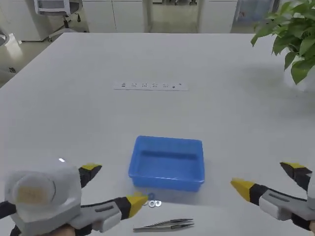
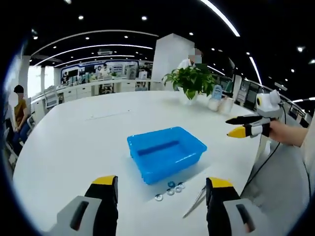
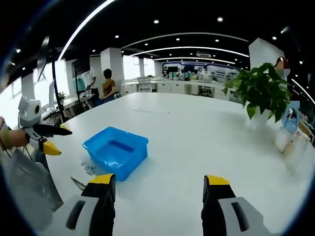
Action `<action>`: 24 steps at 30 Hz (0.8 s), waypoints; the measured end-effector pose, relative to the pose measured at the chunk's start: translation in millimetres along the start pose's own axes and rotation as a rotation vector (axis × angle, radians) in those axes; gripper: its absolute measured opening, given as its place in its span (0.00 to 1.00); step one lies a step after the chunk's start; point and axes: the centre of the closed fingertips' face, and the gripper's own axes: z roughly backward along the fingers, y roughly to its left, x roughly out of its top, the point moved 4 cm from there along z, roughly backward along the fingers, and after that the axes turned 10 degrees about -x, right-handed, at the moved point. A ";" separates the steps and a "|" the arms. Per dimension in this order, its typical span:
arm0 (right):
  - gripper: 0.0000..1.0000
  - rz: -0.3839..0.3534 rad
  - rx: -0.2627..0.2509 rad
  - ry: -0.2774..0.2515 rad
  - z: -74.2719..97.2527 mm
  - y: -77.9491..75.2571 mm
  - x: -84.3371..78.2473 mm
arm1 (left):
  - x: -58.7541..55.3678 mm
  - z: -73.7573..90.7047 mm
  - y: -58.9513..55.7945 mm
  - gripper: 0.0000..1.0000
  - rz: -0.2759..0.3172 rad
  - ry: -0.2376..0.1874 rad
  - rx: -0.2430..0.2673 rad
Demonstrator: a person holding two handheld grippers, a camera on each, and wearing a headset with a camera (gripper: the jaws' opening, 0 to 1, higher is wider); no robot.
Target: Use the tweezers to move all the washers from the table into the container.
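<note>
White surface (image 1: 157, 108), wide and bare behind the blue container (image 1: 167, 162). Washers (image 1: 153, 202) sit clustered just in front of its near wall, with the tweezers (image 1: 165, 225) lying nearer the person. Left gripper (image 1: 118, 184) and right gripper (image 1: 264, 176) both hover, jaws spread, holding nothing. Best bet: take the tweezers across both legs, mid-length, tips pointing outward, squeezing gently.

Blue rectangular plastic container (image 1: 167, 162) on the white table (image 1: 221, 98) - small silver metal washers (image 1: 153, 202) just near of it, slim steel tweezers (image 1: 165, 225) nearer still. The left gripper (image 1: 115, 184) and right gripper (image 1: 267, 177) sit either side, jaws apart.
</note>
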 end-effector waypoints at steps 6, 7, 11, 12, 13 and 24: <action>0.52 0.116 0.143 0.074 -9.5 32.4 -15.6 | -19.6 -8.6 -8.0 0.56 -0.058 0.140 -0.102; 0.51 0.124 0.167 0.084 -10.4 37.2 -17.2 | -21.9 -10.0 -8.0 0.55 -0.058 0.156 -0.109; 0.45 0.184 0.249 0.124 -13.5 56.9 -24.0 | -32.0 -15.7 -12.8 0.46 -0.107 0.245 -0.156; 0.43 0.199 0.258 0.133 -14.1 59.9 -25.8 | -34.1 -16.5 -13.4 0.45 -0.119 0.262 -0.163; 0.43 0.223 0.270 0.142 -15.5 64.0 -28.2 | -36.7 -18.3 -14.7 0.44 -0.134 0.282 -0.167; 0.35 0.406 0.451 0.217 -18.2 107.3 -46.6 | -54.0 -29.6 -26.7 0.26 -0.313 0.440 -0.217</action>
